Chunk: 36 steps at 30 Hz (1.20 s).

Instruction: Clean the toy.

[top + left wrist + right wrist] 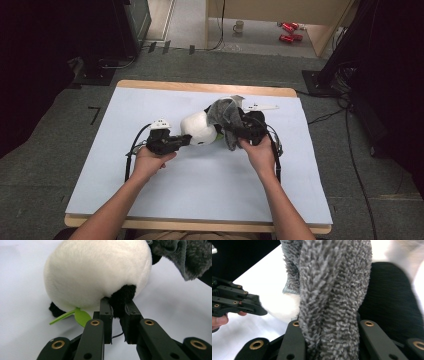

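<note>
Black jaws of the left gripper (186,140) pinch a small black plush limb (122,296) on the underside of the white plush toy (199,128), which lies near the middle of the pale blue table cover (200,185). In the left gripper view a green felt leaf (80,316) sticks out beneath the toy, beside the jaws. To the right, a grey fuzzy cloth (226,116) drapes over the toy's far side and hangs down. The right gripper (246,131) is clamped on this cloth, its 2 jaws pressed against a thick fold in the right gripper view.
</note>
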Tool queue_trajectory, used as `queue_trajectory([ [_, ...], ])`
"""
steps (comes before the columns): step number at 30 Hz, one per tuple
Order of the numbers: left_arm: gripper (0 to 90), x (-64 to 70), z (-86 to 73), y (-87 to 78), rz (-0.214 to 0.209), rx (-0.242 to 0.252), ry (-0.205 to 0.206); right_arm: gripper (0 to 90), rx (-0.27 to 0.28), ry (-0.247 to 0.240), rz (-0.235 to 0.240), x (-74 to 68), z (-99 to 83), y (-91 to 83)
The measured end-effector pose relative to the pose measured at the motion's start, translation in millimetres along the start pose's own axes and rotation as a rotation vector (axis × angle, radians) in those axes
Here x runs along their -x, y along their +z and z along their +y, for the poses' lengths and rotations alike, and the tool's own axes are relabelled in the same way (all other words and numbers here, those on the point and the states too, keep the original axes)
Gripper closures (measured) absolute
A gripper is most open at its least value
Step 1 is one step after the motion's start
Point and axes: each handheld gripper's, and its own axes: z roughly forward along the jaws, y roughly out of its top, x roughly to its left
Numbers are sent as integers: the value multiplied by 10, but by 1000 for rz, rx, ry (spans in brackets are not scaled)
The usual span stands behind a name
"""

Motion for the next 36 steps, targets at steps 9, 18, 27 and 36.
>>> queue_trajectory([
  [9, 807, -30, 0, -3, -17, 3, -11, 712, 44, 103, -111, 389, -20, -274],
  [18, 805, -41, -18, 7, -23, 11, -30, 715, 147, 72, -32, 157, 122, -501],
  [27, 805, 32, -48, 17, -12, 15, -15, 713, 46, -60, 163, -581, 140, 14],
  [36, 807, 46, -77, -35, -2, -9, 4, 709, -40, -61, 162, -572, 44, 331],
])
